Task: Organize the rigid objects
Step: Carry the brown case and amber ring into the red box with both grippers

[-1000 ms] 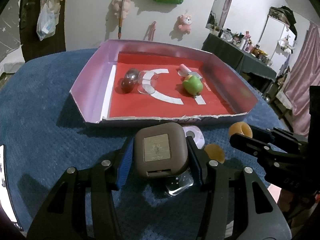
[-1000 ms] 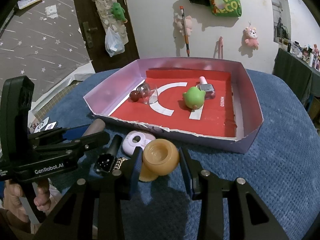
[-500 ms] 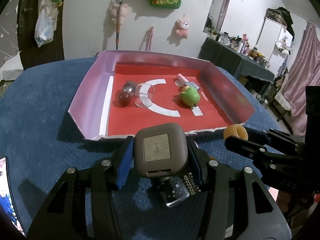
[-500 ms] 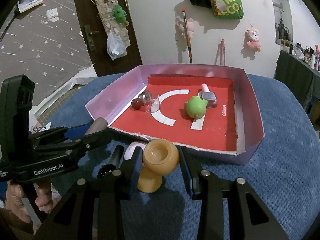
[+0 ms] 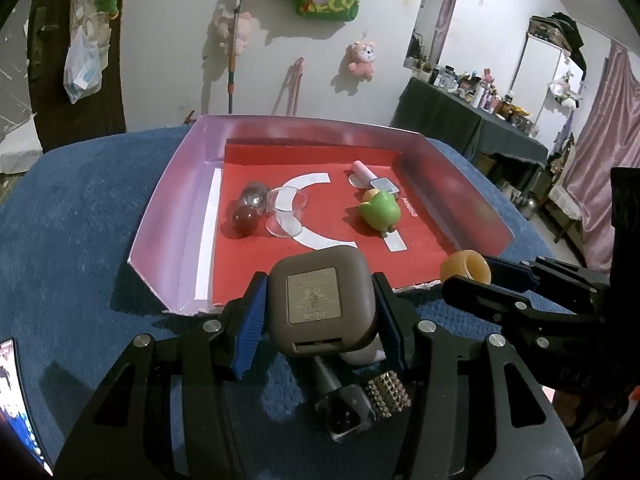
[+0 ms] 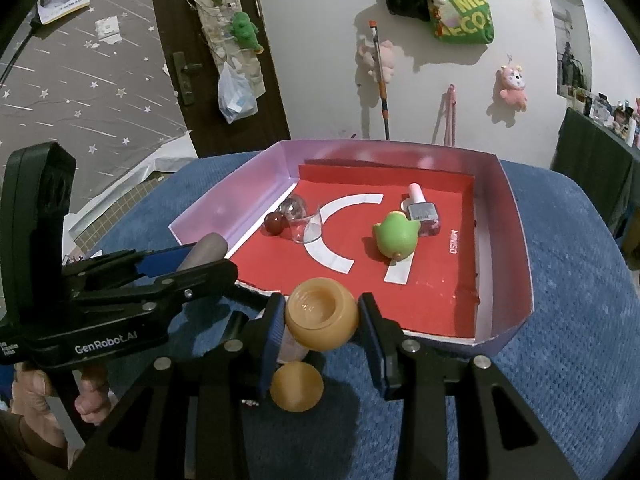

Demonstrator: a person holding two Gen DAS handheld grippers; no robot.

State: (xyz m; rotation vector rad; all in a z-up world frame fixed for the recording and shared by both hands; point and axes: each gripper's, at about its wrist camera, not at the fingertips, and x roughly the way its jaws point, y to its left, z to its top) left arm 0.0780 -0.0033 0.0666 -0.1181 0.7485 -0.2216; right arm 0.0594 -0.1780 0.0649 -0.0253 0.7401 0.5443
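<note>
Tray (image 5: 172,216): your green toy (image 5: 380,210), two balls, clear cup inside.
Left claw (image 5: 320,312): you grip the brown case (image 5: 316,300).
Right claw (image 6: 322,326): you clamp the amber cup (image 6: 320,314).

A brown square case with round corners (image 5: 320,306) and an orange round cup (image 6: 322,314) are each held up in jaws near the red-floored box (image 6: 516,240) holding a green toy (image 6: 396,234).
</note>
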